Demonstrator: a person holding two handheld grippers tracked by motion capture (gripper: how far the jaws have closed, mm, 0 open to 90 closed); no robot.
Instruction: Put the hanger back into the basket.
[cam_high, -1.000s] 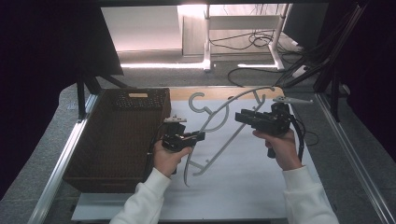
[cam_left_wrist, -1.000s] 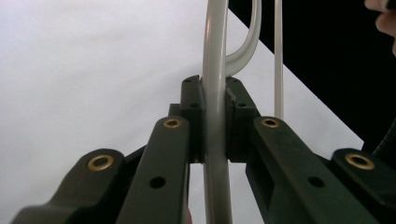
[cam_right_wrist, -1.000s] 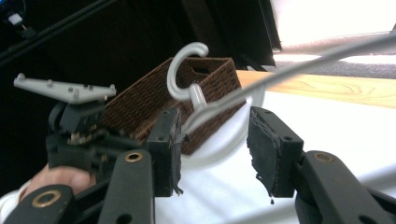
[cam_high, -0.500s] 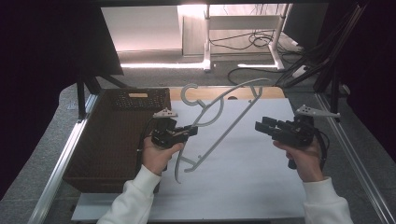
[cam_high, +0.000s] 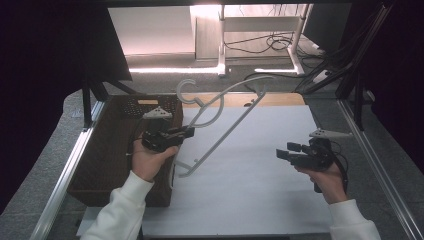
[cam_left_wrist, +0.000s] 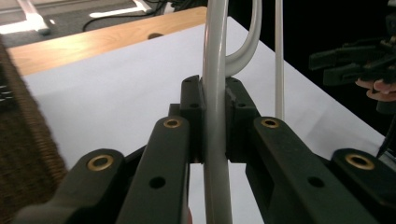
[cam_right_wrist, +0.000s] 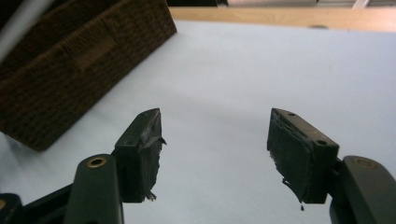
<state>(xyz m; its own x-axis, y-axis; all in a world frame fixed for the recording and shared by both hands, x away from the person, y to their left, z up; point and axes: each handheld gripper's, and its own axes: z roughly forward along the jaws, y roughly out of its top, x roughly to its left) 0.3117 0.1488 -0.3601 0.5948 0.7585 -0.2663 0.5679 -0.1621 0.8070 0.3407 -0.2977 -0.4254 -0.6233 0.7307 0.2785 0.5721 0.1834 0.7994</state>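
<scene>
The left gripper (cam_high: 189, 132) is clamping its jaws on the thin, smooth tube of a white plastic hanger (cam_high: 227, 117), holding it tilted in the air over the white surface (cam_high: 260, 195), beside the brown woven basket (cam_high: 107, 150). The right gripper (cam_high: 281, 153), nothing between its jaws, has just been opening. I'd judge the hanger is heading for the basket, which calls for swinging it over the rim.

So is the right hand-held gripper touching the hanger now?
Apart. The high view shows the right hand-held gripper well clear of the hanger; in its own view the jaws stand open with nothing between them.
</scene>
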